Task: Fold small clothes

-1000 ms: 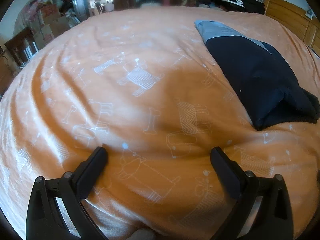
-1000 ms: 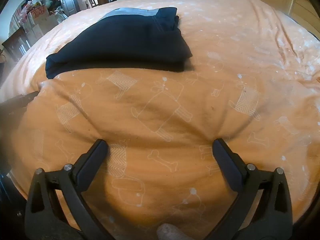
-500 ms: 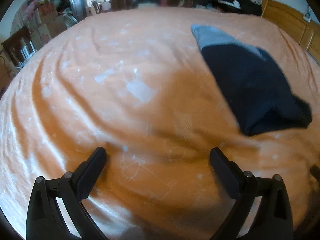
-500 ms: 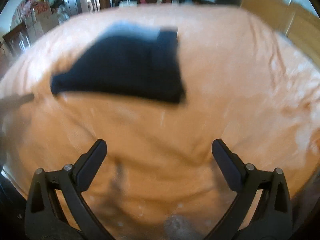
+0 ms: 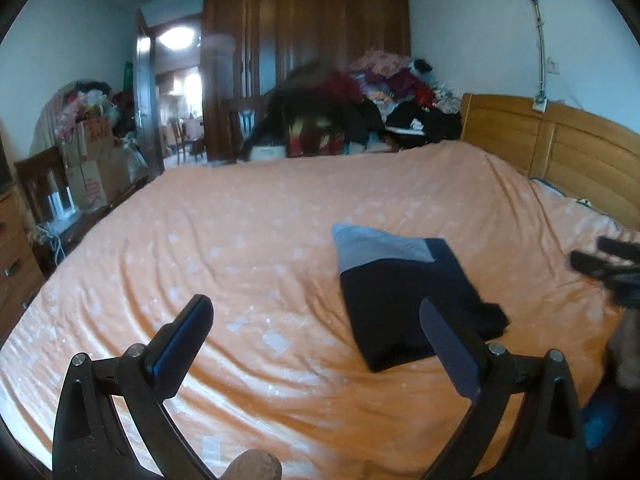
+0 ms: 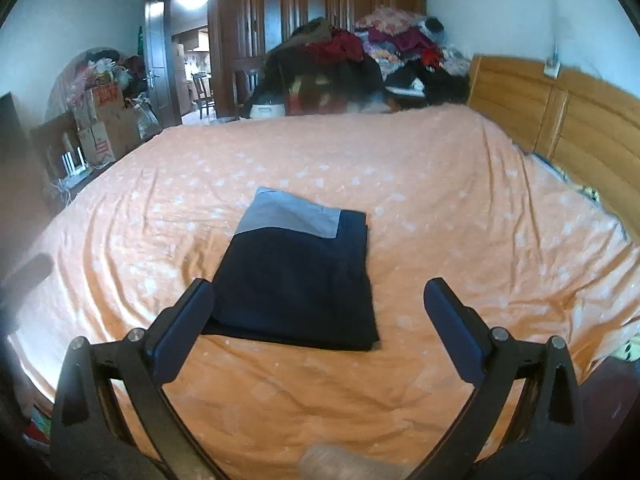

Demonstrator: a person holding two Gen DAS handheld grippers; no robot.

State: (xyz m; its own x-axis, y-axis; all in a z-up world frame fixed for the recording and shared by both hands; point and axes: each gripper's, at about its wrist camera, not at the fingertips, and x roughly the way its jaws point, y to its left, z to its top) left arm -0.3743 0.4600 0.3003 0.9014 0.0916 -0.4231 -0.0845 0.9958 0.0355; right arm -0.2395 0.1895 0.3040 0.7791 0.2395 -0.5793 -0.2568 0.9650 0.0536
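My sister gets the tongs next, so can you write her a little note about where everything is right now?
Left tongs: open, empty, held above the orange bedspread.
Right tongs: open, empty, pointed at the garment.
Dark navy garment with a light blue band: lies folded flat on the bedspread, nothing touching it.
Done: this piece looks folded.
Left: nothing obvious on the bed; a clothes pile sits beyond the far edge, maybe the next pieces.

Each gripper (image 5: 316,334) (image 6: 319,316) is black, with blue-padded fingers (image 5: 182,344) (silver pivot screws).
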